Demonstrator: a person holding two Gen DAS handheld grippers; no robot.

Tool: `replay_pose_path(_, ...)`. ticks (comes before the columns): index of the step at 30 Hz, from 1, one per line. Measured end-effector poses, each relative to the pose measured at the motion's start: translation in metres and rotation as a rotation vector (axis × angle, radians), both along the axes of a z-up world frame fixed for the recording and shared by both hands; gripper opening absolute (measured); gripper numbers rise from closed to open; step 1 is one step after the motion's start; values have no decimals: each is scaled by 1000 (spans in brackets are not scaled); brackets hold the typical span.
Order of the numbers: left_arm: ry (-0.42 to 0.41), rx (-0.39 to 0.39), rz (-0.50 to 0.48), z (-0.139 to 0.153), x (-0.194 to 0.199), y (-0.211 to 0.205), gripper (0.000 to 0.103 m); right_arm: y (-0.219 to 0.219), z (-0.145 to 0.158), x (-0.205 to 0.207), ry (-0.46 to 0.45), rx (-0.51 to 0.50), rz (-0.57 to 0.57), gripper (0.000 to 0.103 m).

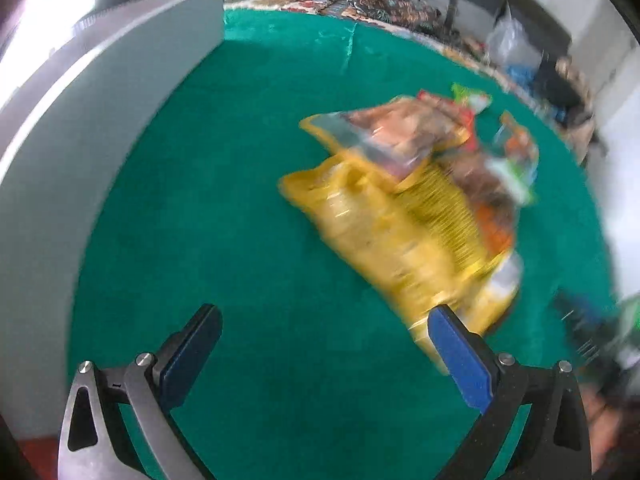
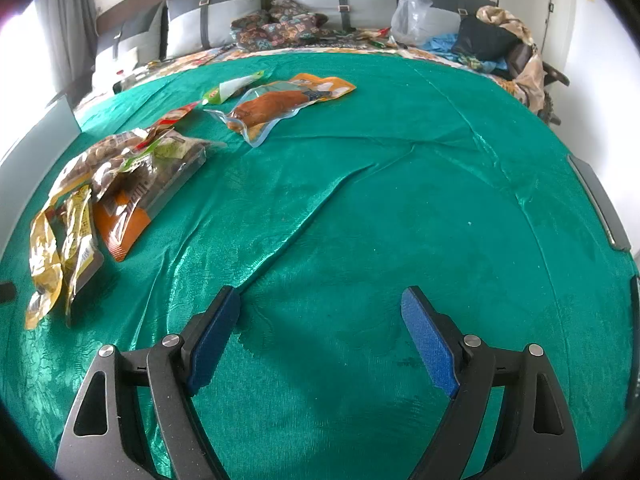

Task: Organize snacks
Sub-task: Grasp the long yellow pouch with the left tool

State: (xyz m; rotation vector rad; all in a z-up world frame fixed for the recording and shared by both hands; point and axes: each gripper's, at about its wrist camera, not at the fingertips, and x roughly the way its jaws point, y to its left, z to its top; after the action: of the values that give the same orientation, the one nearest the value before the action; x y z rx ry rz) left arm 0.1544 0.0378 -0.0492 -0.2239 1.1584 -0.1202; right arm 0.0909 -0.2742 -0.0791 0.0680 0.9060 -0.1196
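Daylight from left; left view motion-blurred, fisheye-warped edges.

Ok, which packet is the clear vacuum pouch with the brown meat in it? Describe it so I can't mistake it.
On the green bedspread, look past the crumpled heap of yellow and orange snack bags on the left, towards the grey pillows. The clear vacuum pouch with the brown meat lies flat there, apart from the heap, beside a small green and white packet. Only it is see-through with an orange printed top.
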Motion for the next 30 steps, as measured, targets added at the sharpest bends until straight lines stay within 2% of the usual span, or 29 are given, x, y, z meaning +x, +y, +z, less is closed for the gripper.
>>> replay_pose_path(1, 4, -18, 14, 2, 7, -7, 102, 0, 0, 0, 0, 0, 0, 86)
replay_pose_path(3, 5, 21, 42, 3, 22, -25, 102, 0, 0, 0, 0, 1, 0, 86)
replay_pose_path(5, 10, 110, 47, -4, 39, -48, 102, 0, 0, 0, 0, 1, 0, 86)
replay_pose_path(6, 34, 192, 36, -15, 47, -59, 103, 0, 0, 0, 0, 1, 0, 86)
replay_pose_path(7, 39, 224, 27, -20, 49, -63, 103, 0, 0, 0, 0, 2, 0, 86)
replay_pose_path(9, -2, 216, 41, -16, 39, -57, 103, 0, 0, 0, 0, 2, 0, 86)
replay_pose_path(13, 16, 289, -3, -23, 15, -26, 103, 1, 0, 0, 1, 1, 0, 86)
replay_pose_path(17, 30, 228, 5, -27, 6, 11, 103, 1, 0, 0, 1, 2, 0, 86)
replay_pose_path(22, 13, 243, -89, -25, 17, 0, 103, 1, 0, 0, 1, 2, 0, 86)
replay_pose_path(23, 8, 235, -102, -25, 18, -2, 97, 1, 0, 0, 1, 2, 0, 86)
replay_pose_path(25, -44, 224, -112, -16, 16, -4, 57, 1, 0, 0, 1, 2, 0, 86)
replay_pose_path(26, -59, 249, -125, -12, 13, -7, 48, 1, 0, 1, 1, 2, 0, 86)
replay_pose_path(27, -54, 269, -138, -13, 12, -9, 47, 1, 0, 0, 1, 2, 0, 86)
replay_pose_path(30, -69, 250, -153, -12, -5, -2, 47, 1, 0, 0, 1, 2, 0, 86)
